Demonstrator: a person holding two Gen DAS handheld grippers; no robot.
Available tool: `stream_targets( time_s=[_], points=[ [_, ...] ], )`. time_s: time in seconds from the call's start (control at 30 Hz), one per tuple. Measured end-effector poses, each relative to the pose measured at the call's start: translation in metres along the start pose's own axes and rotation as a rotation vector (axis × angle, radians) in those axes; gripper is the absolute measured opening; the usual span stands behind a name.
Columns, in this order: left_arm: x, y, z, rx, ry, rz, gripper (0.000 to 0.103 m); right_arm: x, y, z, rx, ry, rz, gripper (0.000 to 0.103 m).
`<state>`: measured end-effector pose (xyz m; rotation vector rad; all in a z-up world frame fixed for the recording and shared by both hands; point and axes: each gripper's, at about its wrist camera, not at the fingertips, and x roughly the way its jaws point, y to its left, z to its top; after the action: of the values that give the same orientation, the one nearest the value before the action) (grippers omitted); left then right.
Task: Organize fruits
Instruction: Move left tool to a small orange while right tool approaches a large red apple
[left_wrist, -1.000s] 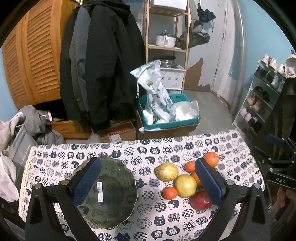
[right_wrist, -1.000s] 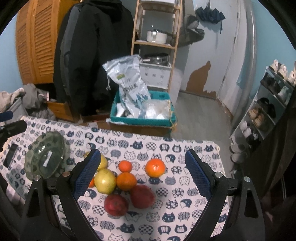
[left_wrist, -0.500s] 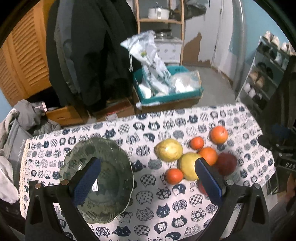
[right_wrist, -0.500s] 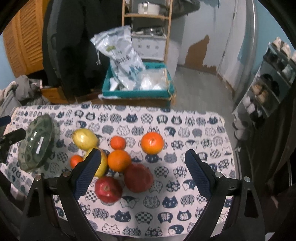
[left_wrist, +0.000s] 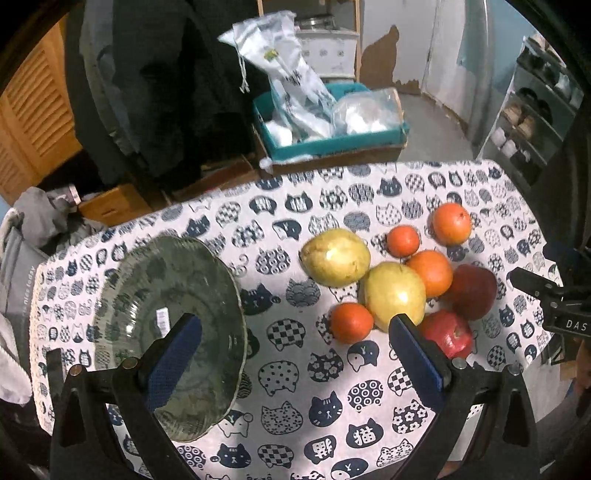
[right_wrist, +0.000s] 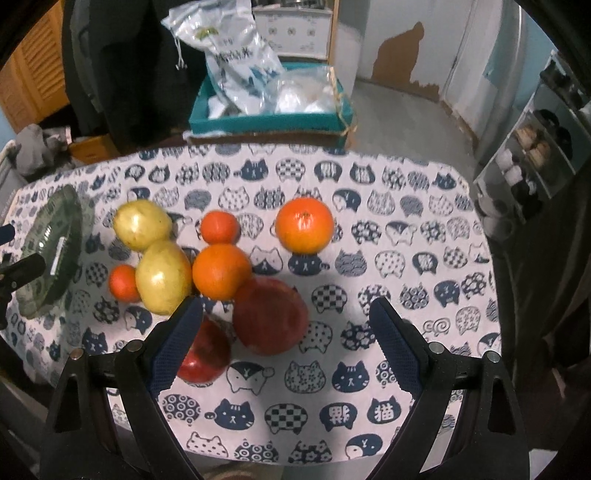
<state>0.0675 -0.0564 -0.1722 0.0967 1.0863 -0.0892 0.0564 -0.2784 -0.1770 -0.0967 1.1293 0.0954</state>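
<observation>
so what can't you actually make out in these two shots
- Shiny red apple: right wrist view, its left part sits behind the right hand-held gripper's blue finger.
- Green ribbed glass bowl: left wrist view, label unreadable, near rim behind the left hand-held gripper.
- Shoe rack: blurred, cut by the edge.

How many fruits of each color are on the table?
Orange: 4
Yellow: 2
Red: 2
Total: 8 fruits
</observation>
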Motion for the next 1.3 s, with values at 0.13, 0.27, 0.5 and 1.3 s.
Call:
stream_targets(
  time_s=[0.13,0.27,0.5,1.3],
  points=[
    [0.021,-0.004,-0.002,-0.003,0.052,-0.004,0.102,0.016,-0.002,-0.003,0.003,0.037,-0.001,0.091],
    [0.038,-0.009,-0.004,-0.007,0.08,-0.022,0.102,0.031,-0.003,-0.004,0.014,0.075,0.013,0.091],
    [0.058,-0.016,-0.007,-0.002,0.124,-0.031,0.102,0.06,0.001,-0.01,0.004,0.148,0.02,0.091],
    [0.106,-0.03,-0.016,0.028,0.224,-0.09,0.084,0.107,0.003,-0.014,0.069,0.225,0.1,0.075]
  ],
)
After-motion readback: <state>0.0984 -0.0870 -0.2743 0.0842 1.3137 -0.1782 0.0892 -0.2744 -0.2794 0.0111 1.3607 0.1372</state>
